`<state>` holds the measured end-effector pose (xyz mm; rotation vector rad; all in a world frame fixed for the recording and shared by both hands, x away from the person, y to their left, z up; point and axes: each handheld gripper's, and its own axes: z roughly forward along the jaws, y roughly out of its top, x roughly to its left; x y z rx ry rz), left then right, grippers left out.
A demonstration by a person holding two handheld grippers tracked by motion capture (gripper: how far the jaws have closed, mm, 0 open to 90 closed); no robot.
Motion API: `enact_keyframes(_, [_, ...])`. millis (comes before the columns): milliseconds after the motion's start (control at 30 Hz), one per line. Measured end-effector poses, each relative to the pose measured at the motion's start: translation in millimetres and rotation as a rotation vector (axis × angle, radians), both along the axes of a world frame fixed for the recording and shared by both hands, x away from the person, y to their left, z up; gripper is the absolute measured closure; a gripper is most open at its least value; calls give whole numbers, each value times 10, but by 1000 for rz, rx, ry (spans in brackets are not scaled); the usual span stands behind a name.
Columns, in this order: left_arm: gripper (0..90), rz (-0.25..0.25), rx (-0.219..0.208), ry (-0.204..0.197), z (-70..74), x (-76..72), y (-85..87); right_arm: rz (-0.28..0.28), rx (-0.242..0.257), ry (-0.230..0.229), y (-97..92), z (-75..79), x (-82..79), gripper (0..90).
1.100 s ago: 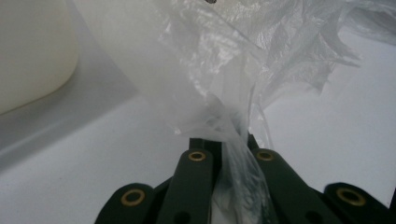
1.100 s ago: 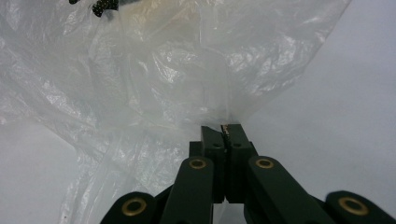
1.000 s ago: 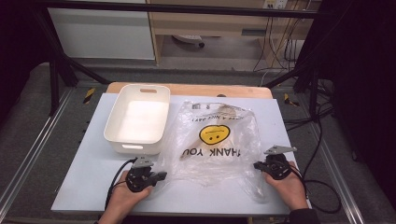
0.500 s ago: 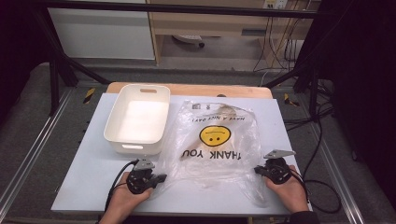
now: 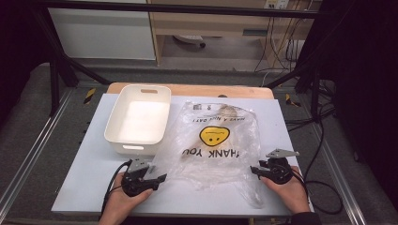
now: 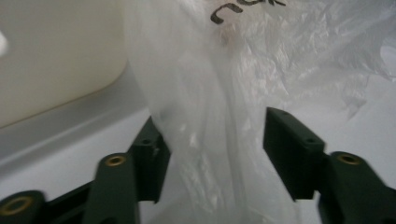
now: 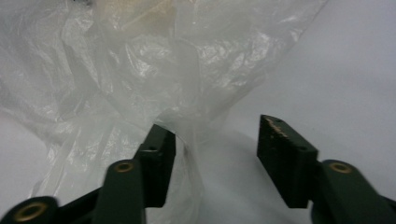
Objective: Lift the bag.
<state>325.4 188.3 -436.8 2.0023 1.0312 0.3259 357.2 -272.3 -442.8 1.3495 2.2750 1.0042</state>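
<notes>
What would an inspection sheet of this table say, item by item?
Surface: pale table top, flat.
Job's things: clear plastic bag with a yellow smiley, lying flat; something brownish inside.
Clutter: empty white tub beside the bag.
Tools: left tool and right tool at the bag's near corners; jaws have just been opening, film between them, pads not pressing.
Cables: black cable trails from the left tool; more hang at the back right.
Surroundings: dark frame, cabinets behind.

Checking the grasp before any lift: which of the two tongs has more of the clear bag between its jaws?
The left tongs: plastic bag film spans its jaws. At the right tongs, film hugs one jaw.
</notes>
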Motion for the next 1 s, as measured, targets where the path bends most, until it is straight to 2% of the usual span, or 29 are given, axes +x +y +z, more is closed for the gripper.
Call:
enact_keyframes(133, [239,35,-20,-24,53,-48,51,-18,8,-35,15,21,-3,281])
enact_keyframes(200, [202,45,-34,-31,80,-77,85,-27,14,-49,23,32,2,198])
enact_keyframes(267, [175,53,-25,-57,113,-108,127,-28,24,-61,32,43,9,125])
enact_keyframes(333, [154,67,-34,-82,157,-137,177,-28,31,-95,43,66,10,73])
enact_keyframes(433, [121,85,-49,-92,197,-171,249,-41,57,-128,55,118,2,46])
enact_keyframes(533, [105,108,-63,-100,232,-189,310,-28,79,-155,58,157,-1,39])
enact_keyframes(633, [89,123,-66,-112,279,-182,369,-22,83,-175,62,179,-4,35])
enact_keyframes(767, [87,160,-85,-146,343,-178,470,-37,104,-202,59,208,-8,34])
enact_keyframes(867, [93,189,-104,-171,388,-174,544,-54,107,-240,43,223,-8,39])
enact_keyframes(1000, [85,205,-124,-190,430,-165,647,-77,128,-269,7,245,-7,40])
